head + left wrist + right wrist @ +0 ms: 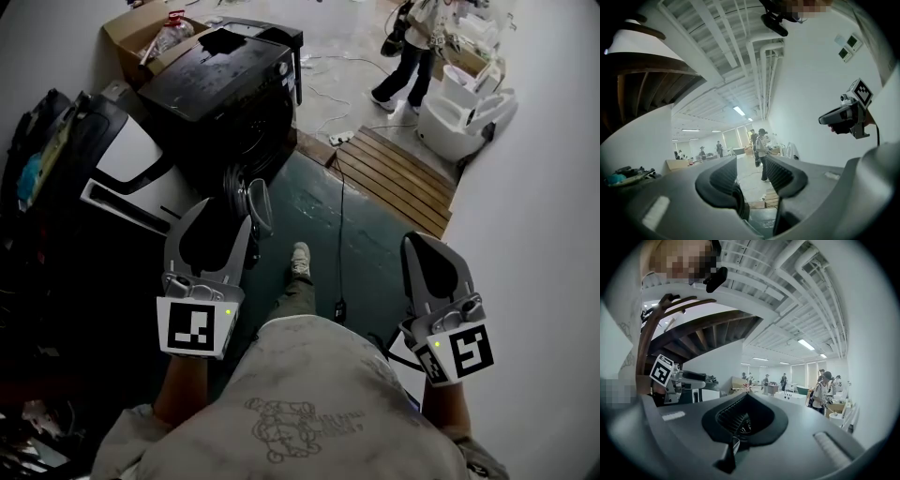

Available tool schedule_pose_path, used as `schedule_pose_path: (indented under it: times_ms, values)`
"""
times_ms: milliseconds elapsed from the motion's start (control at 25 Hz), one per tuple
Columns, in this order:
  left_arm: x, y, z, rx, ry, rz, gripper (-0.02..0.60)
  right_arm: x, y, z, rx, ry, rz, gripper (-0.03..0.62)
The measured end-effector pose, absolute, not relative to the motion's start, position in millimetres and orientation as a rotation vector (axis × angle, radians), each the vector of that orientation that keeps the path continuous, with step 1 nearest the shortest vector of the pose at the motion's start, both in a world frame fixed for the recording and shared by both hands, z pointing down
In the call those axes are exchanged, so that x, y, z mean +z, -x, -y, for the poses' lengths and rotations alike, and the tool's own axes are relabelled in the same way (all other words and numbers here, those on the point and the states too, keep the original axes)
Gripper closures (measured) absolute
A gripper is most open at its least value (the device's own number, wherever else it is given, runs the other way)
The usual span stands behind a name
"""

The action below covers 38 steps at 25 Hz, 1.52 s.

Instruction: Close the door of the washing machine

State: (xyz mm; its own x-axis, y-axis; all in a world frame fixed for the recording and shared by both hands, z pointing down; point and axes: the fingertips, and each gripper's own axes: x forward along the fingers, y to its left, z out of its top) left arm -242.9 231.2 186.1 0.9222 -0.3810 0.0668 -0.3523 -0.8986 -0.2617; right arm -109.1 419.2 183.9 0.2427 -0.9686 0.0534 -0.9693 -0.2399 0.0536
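Observation:
A black washing machine [220, 84] stands at the upper left of the head view. Its round door [256, 202] hangs open at the front lower corner, swung out over the dark green floor. My left gripper [223, 214] is open, its fingertips right next to the door; whether they touch it I cannot tell. In the left gripper view the left gripper [751, 161] has a clear gap between its ribbed pads. My right gripper [420, 240] is shut on nothing and held well to the right of the machine; its jaws meet in the right gripper view [746, 397].
A wooden ramp [398, 178] lies right of the machine, with a cable [342, 234] and a power strip [339, 138] on the floor. A cardboard box [141, 33] sits behind. A person [408, 56] stands far back near white fixtures [464, 112]. My own foot [300, 258] is below the door.

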Motion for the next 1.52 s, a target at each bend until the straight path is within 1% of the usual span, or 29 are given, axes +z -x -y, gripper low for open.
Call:
schedule_pose_path:
  times_ms: [240, 640, 880, 1280, 1520]
  values:
    - [196.1, 215.3, -201.0, -0.196, 2.849, -0.567, 0.399, 198.0, 83.4, -390.5, 0.07, -2.384, 1.896, 0.566]
    - [226.5, 151.5, -124.1, -0.327, 2.871, -0.542, 0.39, 220.7, 22.8, -303.0, 0.168, -2.31, 1.907, 0.565]
    - [259.3, 117.2, -63.7, -0.486, 2.884, -0.53, 0.389, 228.5, -16.5, -238.6, 0.245, -2.257, 1.909, 0.566]
    - [296.4, 79.1, 39.5, -0.629, 2.897, -0.607, 0.389, 257.6, -67.4, -111.9, 0.353, -2.122, 1.975, 0.565]
    - [314.5, 78.3, 88.0, -0.695, 2.904, -0.677, 0.388, 270.0, -77.2, -45.9, 0.366, -2.026, 2.022, 0.566]
